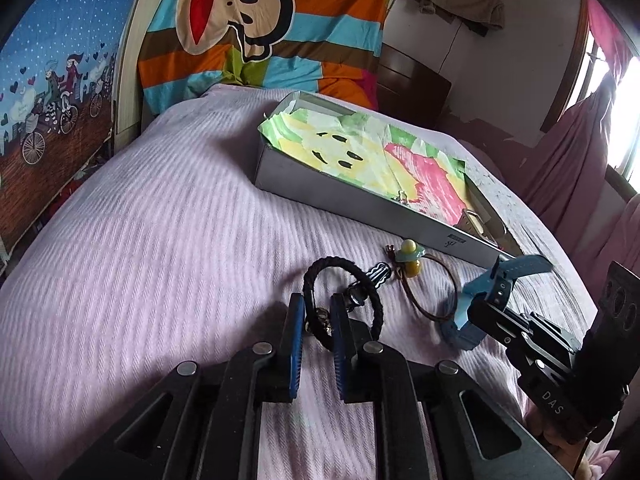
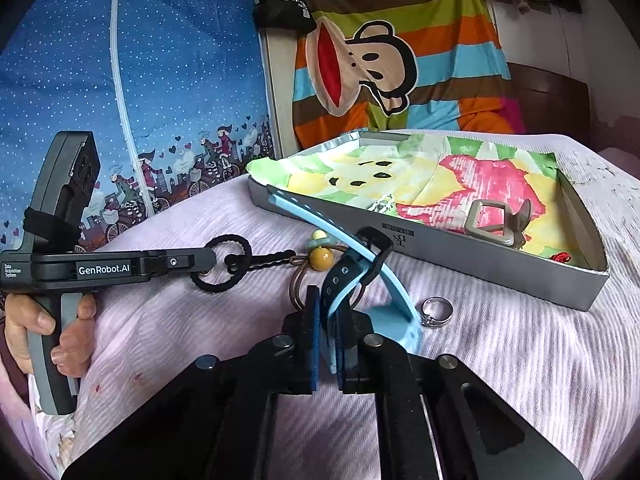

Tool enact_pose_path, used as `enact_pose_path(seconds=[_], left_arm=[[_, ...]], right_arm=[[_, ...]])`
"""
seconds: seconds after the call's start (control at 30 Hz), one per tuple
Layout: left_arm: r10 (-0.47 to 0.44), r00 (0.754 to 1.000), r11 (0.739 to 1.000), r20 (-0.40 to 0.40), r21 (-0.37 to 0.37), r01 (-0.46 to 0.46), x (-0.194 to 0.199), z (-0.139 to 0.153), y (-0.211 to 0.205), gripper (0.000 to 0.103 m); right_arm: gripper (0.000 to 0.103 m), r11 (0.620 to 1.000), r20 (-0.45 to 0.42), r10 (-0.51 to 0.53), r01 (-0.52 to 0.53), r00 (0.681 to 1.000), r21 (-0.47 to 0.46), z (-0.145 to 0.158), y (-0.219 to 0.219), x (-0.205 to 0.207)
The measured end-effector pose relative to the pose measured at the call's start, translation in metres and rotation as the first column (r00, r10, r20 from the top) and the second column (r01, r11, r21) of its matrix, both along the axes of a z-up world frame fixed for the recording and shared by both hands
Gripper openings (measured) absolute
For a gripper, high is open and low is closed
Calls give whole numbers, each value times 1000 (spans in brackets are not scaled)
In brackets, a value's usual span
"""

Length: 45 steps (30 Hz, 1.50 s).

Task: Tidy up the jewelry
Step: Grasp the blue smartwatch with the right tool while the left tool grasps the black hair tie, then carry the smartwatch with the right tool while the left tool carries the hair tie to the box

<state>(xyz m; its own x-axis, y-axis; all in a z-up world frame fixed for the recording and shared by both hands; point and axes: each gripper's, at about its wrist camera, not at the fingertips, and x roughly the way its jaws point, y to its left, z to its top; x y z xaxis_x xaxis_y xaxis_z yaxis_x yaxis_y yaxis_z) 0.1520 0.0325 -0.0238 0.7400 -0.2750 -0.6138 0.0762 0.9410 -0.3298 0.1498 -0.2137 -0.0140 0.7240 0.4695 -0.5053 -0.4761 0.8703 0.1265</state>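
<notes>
left gripper: blue-padded fingers straddle the near side of the black braided cord bracelet; pads sit either side of the cord with gaps showing, can't tell if it's clamped. Bracelet lies on the pink ribbed bedspread.
right gripper: pads closed on the dark end of the light-blue rubber watch strap; strap arcs up and away from the fingers, far end over the box's near wall.
person's hand: wrapped round the left gripper's grey handle, seen from the right wrist view.
silver ring: on the bedspread just right of the strap, near the box's front wall, not touching either.
brown cord bracelet with yellow beads: flat on the bedspread between the black bracelet and the strap; black cord's tail touches its beaded end.
shallow grey cardboard box: beyond the loose items, lined with a green, yellow and pink printed cloth.
inside box: grey square buckle piece near the front wall, small pale beaded item left of it, small red item in the right corner.
background: striped cartoon-monkey quilt.
</notes>
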Motion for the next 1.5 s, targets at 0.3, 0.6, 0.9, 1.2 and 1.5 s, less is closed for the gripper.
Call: enact_pose_path(seconds=[0.3,0.6,0.9,1.2,1.5], left_arm=[[-8,997,1000,77,21,6,-13,23,-6,12],[-31,990,998,140,49,25,-11,60,-26,12],[-46,982,999,182,27,42,28,80,-51,12],[-49,982,999,184,7,48,85,72,-55,12],[-27,992,999,122,-42,32,102,35,-42,12]], right_arm=[[3,996,39,-20,17,999,84,15,-19,-8],[3,986,105,-77,60,991,158,44,-48,-8],[3,984,153,-91,65,984,164,69,-56,29],[3,998,149,-25,15,988,64,45,-17,74],[3,998,78,-1,-3,997,55,27,-10,94]])
